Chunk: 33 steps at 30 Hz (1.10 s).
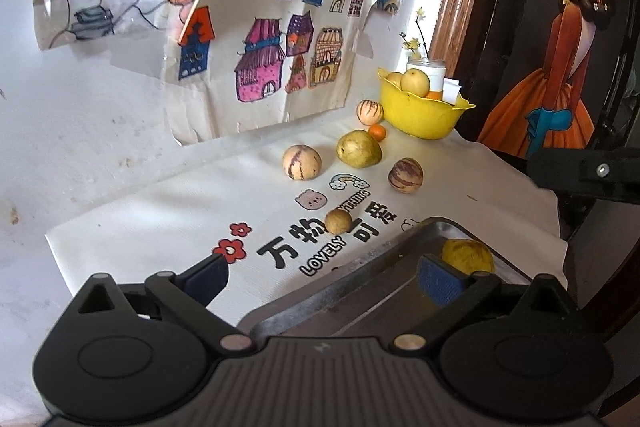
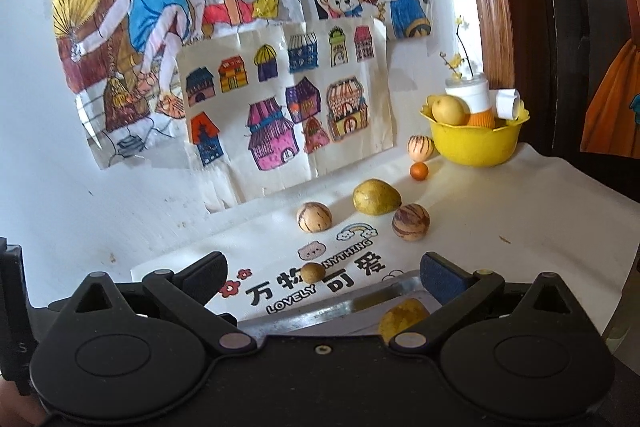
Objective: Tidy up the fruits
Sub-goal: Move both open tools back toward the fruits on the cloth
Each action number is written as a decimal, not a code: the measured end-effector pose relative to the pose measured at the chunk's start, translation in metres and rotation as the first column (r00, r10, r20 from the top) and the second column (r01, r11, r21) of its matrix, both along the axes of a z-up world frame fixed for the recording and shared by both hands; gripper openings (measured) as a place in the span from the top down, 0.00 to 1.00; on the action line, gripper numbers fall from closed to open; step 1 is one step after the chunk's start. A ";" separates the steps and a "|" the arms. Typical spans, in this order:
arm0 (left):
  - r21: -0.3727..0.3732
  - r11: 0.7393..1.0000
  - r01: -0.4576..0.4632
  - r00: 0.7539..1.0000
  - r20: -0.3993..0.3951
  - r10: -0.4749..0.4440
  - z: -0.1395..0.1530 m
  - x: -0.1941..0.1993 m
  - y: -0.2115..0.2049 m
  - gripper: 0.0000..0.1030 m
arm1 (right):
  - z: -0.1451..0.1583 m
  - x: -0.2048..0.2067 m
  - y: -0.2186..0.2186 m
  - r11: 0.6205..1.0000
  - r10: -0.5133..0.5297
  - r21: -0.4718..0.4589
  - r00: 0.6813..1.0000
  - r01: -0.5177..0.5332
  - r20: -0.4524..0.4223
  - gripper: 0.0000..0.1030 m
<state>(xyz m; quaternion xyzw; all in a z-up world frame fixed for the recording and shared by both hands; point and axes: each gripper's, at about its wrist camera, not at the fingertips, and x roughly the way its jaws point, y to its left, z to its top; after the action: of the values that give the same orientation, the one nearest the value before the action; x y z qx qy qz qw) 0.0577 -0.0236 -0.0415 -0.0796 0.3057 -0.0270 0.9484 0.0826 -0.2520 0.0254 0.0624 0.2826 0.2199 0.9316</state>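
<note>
Both tools stand wide apart and hold nothing: the left tool (image 1: pixel 322 277) hangs over the near rim of the metal tray (image 1: pixel 360 291), the right tool (image 2: pixel 322 277) over the same near part of the counter (image 2: pixel 520 211). Only the left view shows the right tool's black arm (image 1: pixel 580 175) reaching in past the counter's right edge, and it shows the yellow fruit (image 1: pixel 468 255) in the tray whole; the right view has that fruit half hidden behind its own linkage. Loose on the cloth (image 1: pixel 160 219) lie a small brown fruit (image 1: pixel 338 221) just beyond the tray, three striped melons (image 1: pixel 302 162), a green pear (image 1: pixel 359 149) and a small orange (image 1: pixel 377 133) toward the back right corner, where the yellow bowl (image 1: pixel 420 115) sits holding more fruit. Bare cloth lies open toward the left edge.
</note>
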 end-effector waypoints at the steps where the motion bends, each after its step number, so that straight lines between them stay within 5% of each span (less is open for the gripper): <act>1: 0.004 1.000 -0.001 1.000 0.001 0.001 0.002 -0.001 0.001 0.01 | 0.003 -0.003 0.000 1.000 0.000 0.001 1.000 0.000 0.006 0.01; 18: 0.028 0.999 -0.040 0.997 0.074 0.037 0.037 -0.031 0.012 0.01 | 0.034 -0.048 0.001 1.000 0.011 0.005 0.997 -0.012 0.081 0.01; 33: 0.045 0.996 -0.071 0.997 0.040 0.069 0.026 -0.009 0.023 0.01 | 0.019 -0.031 0.007 1.000 0.024 0.013 0.999 -0.024 0.041 0.01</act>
<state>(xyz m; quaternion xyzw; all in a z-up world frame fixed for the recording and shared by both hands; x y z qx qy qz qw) 0.0487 -0.0008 -0.0154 -0.0678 0.2852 0.0120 0.9560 0.0513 -0.2454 0.0446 0.0607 0.2630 0.2342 0.9340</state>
